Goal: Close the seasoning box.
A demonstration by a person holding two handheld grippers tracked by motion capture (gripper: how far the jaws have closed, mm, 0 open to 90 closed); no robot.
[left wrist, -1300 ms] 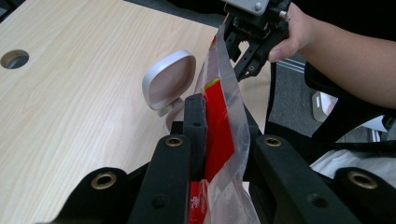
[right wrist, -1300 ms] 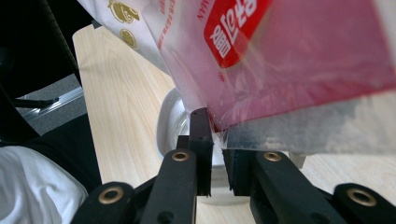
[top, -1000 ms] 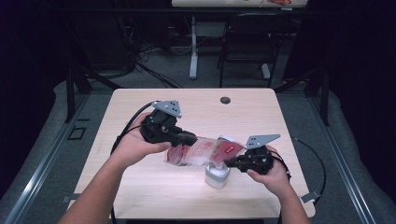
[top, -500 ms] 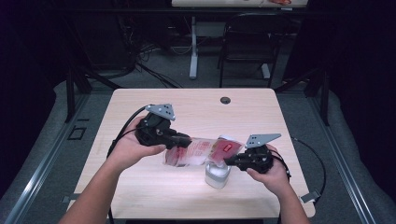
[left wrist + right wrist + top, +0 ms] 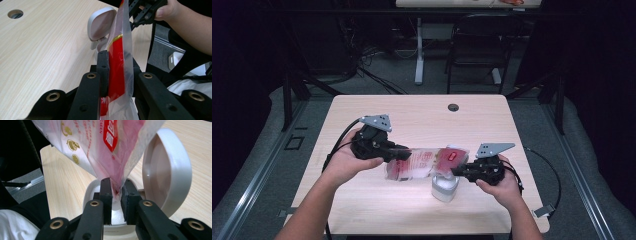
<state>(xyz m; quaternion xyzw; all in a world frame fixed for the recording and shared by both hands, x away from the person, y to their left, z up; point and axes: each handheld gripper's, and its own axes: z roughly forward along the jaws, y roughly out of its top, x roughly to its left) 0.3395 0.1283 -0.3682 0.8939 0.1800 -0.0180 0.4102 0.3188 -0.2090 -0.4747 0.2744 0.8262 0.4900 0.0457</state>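
left gripper [image 5: 404,151]: pinching red-and-clear bag [image 5: 424,162] end | right gripper [image 5: 455,171]: pinching opposite end, jaws just eased wider | bag: above open white container [image 5: 444,187] on tabletop [image 5: 422,112]

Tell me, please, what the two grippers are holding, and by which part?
Both hold one plastic bag: the left gripper by its red end, the right gripper by its corner.

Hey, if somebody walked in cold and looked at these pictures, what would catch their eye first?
Most likely the red and clear plastic bag, stretched in the air between the left gripper and the right gripper over the middle of the wooden table. Next comes the white container under the bag's right end, its round lid flipped open. Both grippers pinch the bag's edges.
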